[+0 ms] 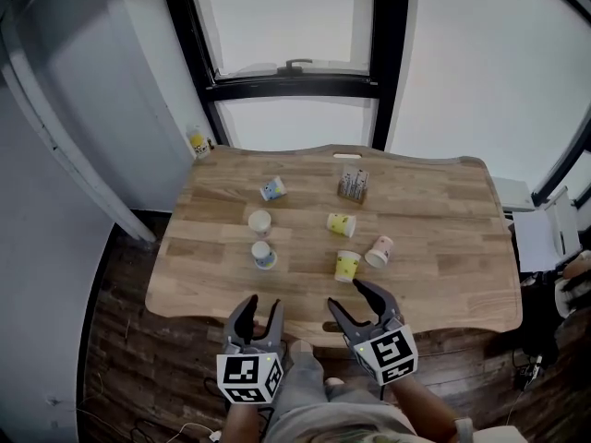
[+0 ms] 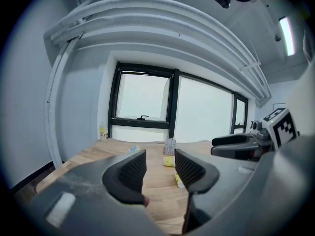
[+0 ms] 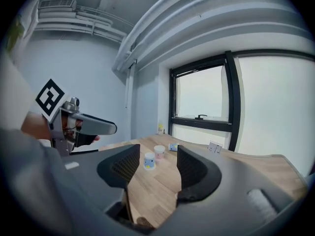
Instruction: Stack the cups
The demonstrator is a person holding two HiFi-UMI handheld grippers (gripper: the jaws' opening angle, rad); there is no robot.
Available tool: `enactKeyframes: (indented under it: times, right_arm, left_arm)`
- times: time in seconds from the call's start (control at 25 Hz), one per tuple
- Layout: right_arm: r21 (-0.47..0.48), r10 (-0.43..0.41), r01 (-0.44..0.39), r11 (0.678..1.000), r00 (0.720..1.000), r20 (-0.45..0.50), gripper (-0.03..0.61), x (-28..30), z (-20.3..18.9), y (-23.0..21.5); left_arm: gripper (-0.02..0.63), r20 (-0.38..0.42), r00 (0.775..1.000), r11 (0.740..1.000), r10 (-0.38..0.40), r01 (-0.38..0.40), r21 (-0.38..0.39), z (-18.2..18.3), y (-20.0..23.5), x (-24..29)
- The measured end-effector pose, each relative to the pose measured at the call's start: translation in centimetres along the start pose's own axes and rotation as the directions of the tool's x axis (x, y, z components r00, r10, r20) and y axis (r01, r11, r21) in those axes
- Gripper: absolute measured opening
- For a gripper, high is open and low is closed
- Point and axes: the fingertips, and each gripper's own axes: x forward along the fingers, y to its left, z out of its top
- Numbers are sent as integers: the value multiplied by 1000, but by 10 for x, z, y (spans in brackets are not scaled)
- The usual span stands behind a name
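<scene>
Six small paper cups are spread over the wooden table [image 1: 443,247]. A blue one [image 1: 271,188] lies on its side at the back left. In front of it stands a white cup [image 1: 259,221], and nearer me a blue-and-white cup [image 1: 264,254] stands upside down. To the right are a yellow cup [image 1: 341,224] on its side, a yellow cup [image 1: 347,266] standing, and a pink cup [image 1: 379,251] lying down. My left gripper [image 1: 259,306] hovers open at the table's near edge. My right gripper [image 1: 348,297] is open beside it, just short of the standing yellow cup. Neither holds anything.
A small holder with cards [image 1: 353,185] stands at the back middle of the table. A yellow bottle [image 1: 199,142] sits off the table's far left corner by the window. White furniture [image 1: 545,233] stands to the right. Dark wooden floor surrounds the table.
</scene>
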Motion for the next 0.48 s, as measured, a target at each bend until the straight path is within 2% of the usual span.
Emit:
enactKeyframes:
  times: [0.24,0.48]
  right_arm:
    - [-18,-30,29,999,997,-64,250,26,-16,-17]
    - [-19,-61,58,998,984,-169,250,49,-54,-36]
  left_arm:
    - [178,-32,999,1000,-10,10,-6,-5,21,26]
    - [178,-90,996,1000,-22,22,5,-17,35,50]
